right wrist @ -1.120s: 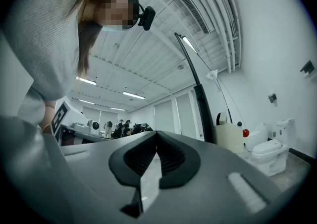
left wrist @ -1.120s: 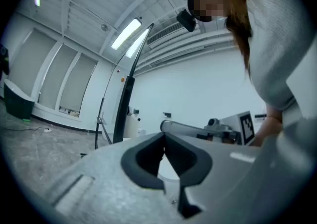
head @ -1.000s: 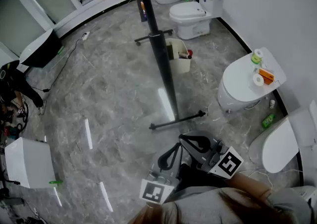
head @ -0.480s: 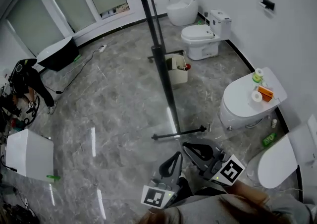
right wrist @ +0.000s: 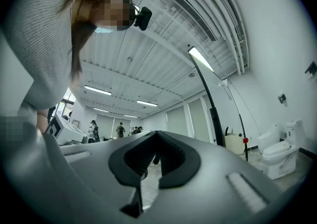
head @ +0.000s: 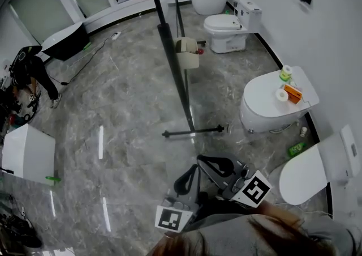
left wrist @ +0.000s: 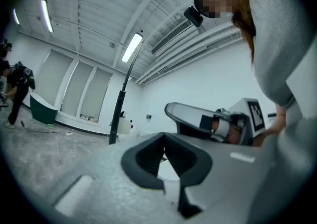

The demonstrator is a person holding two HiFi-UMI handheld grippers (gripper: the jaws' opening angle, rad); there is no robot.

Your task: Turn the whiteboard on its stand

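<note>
**A:** Starting with the head view, where do we find the whiteboard (head: 172, 51)?

**B:** We see it edge-on, a thin dark panel upright on its stand. The stand's foot bar (head: 192, 132) lies on the grey floor (head: 124, 107). A pale bin (head: 187, 54) sits just beyond the board, and a toilet (head: 226, 22) stands by the far wall.

**A:** And our tools?

**B:** Both are low in the frame, close to our body. The left gripper (head: 192, 173) and the right gripper (head: 206, 161) are side by side, near the foot bar but apart from it. Neither touches the board.

**A:** What does the left gripper view give us?

**B:** There we see the left gripper (left wrist: 164, 137) with its jaw tips brought together and nothing between them. The whiteboard (left wrist: 118, 114) rises as a dark post to the left beyond the jaws, well apart from them. Our right gripper (left wrist: 173, 111) shows alongside at the right.

**A:** And the right gripper view?

**B:** We read the same there. The right gripper (right wrist: 157, 133) has its jaw tips meeting and holds nothing. The whiteboard (right wrist: 216, 124) stands to the right of the jaws, well away, with the toilet (right wrist: 277, 151) further right. A few people (right wrist: 120, 130) stand far off on the left.
</note>
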